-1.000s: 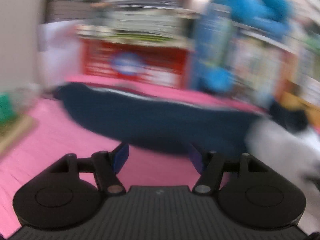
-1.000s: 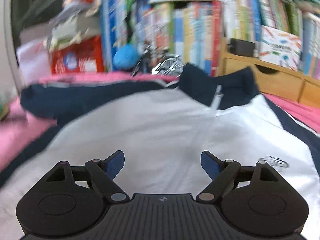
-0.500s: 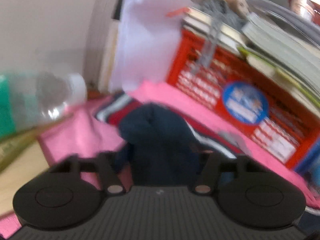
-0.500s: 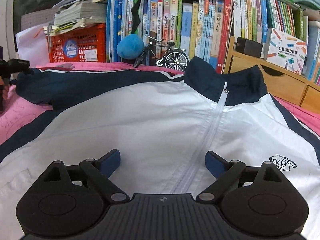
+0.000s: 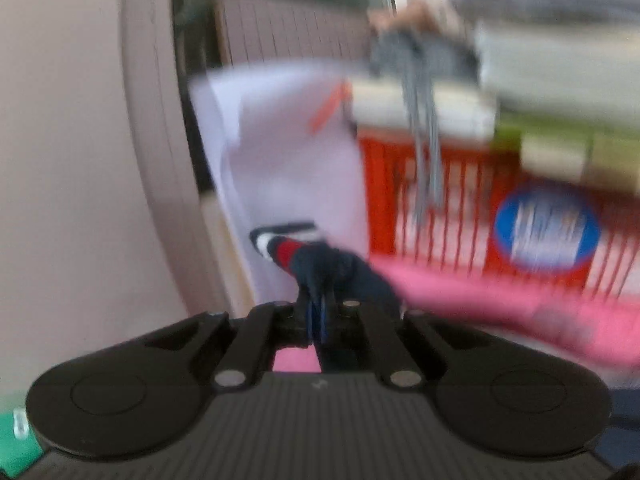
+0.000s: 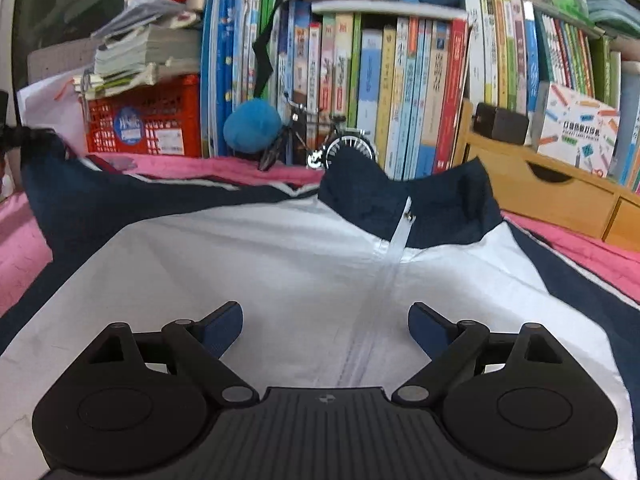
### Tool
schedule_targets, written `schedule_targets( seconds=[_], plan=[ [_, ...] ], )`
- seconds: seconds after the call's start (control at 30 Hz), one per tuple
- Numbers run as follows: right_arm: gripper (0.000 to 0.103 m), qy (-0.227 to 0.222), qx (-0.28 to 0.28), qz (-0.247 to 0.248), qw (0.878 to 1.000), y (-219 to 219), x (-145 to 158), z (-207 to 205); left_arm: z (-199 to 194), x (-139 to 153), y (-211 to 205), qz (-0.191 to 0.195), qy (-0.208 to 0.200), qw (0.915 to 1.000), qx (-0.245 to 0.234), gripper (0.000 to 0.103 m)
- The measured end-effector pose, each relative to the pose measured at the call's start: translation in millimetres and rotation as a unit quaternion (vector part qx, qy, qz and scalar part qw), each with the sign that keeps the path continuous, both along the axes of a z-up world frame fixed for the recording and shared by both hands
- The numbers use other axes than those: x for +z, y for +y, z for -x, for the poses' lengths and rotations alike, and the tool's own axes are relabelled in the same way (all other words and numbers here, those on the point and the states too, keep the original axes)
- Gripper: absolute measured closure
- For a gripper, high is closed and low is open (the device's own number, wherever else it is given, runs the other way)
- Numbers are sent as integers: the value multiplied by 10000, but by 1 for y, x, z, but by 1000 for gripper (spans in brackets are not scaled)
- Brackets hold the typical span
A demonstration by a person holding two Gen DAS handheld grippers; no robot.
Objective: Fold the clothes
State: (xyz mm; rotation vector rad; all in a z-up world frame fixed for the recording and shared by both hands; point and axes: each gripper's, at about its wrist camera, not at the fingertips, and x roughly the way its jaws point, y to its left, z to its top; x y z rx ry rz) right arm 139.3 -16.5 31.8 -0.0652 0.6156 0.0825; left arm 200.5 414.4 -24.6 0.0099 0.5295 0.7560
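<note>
A white jacket (image 6: pixel 240 264) with navy collar (image 6: pixel 400 200), navy sleeves and a centre zipper (image 6: pixel 396 248) lies spread on a pink blanket (image 6: pixel 20 248). My left gripper (image 5: pixel 316 312) pinches the end of the navy sleeve (image 5: pixel 340 268), just behind its red and white striped cuff (image 5: pixel 280 248). Its jaws are starting to open, with the cloth still pressed between the pads. In the right wrist view that sleeve (image 6: pixel 120 200) stretches to the far left. My right gripper (image 6: pixel 325 328) hovers open over the jacket's white front, nothing between its fingers.
A red crate (image 6: pixel 144 120) under stacked papers, rows of books, a blue plush ball (image 6: pixel 252 126) and a toy bicycle (image 6: pixel 320 144) line the back. A wooden drawer unit (image 6: pixel 552 188) stands at the right. White paper (image 5: pixel 288 152) and a wall lie beyond the sleeve end.
My left gripper swung left along the navy sleeve to its cuff end and closed on it. The right gripper drifted slightly over the white front and stayed open.
</note>
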Motion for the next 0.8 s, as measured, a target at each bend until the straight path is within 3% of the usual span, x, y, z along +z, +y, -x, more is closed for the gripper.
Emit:
schedule_targets(
  seconds=[0.07, 0.13, 0.3, 0.4, 0.47, 0.53, 0.6, 0.67, 0.77, 0.8],
  plan=[
    [12, 36, 33, 58, 10000, 1, -4, -1, -3, -10, 0, 201, 414, 9989, 37, 89],
    [11, 82, 57, 69, 9999, 2, -8, -2, 3, -8, -1, 494, 383, 9980, 17, 83],
    [4, 244, 25, 43, 9997, 2, -14, -7, 54, 27, -20, 725, -769, 9944, -15, 82],
    [0, 356, -47, -132, 9993, -3, -16, -11, 70, 50, -62, 818, -912, 9877, -975, 82],
    [0, 431, -57, -306, 9986, -7, -17, -14, 73, 58, -107, 1011, -692, 9710, -2053, 82],
    [0, 430, -49, -292, 9986, -6, -17, -14, 69, 57, -157, 1511, -386, 9414, -2991, 82],
    [0, 426, -52, -305, 9986, -6, -16, -14, 60, 47, -209, 2085, -45, 9061, -3680, 82],
    [1, 403, -60, -265, 9988, -8, -14, -10, 56, 32, -260, 2249, 259, 8812, -4151, 82],
    [3, 338, -133, -101, 9993, -27, -11, 7, 54, 0, -309, 1711, 802, 8746, -4466, 82],
    [4, 305, -223, 2, 9993, -39, -10, 14, 54, -8, -314, 1365, 839, 8779, -4512, 84]
  ],
)
